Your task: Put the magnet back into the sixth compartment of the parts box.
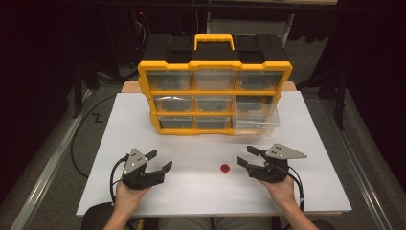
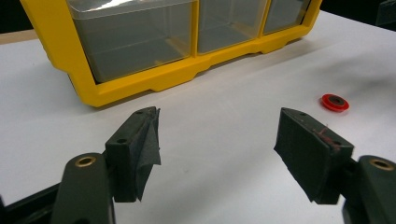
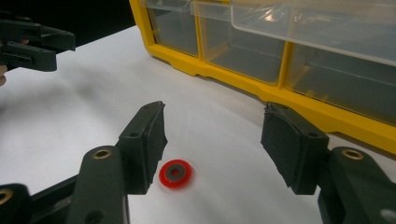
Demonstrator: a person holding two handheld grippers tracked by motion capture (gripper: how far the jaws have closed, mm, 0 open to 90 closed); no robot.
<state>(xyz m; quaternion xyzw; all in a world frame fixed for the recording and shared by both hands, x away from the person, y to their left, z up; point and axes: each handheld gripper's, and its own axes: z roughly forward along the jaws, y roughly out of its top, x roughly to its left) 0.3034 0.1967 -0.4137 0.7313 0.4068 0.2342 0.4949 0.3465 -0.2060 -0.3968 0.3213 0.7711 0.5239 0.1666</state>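
Note:
A small red ring with a grey centre [image 1: 224, 168] lies flat on the white table [image 1: 201, 191], between my two grippers. My left gripper [image 1: 159, 161] rests at the near left, open and empty, and the red ring [image 2: 335, 102] is off to its right. My right gripper [image 1: 244, 156] sits at the near right, open and empty. The red ring [image 3: 175, 173] lies just by its left fingertip [image 3: 148, 135], touching neither pad. A yellow drawer cabinet [image 1: 214, 96] with clear drawers stands at the back of the table.
The cabinet's bottom-right clear drawer [image 1: 256, 120] is pulled out toward me. The table's front edge runs just below both hands. My left gripper [image 3: 32, 42] also appears far off in the right gripper view.

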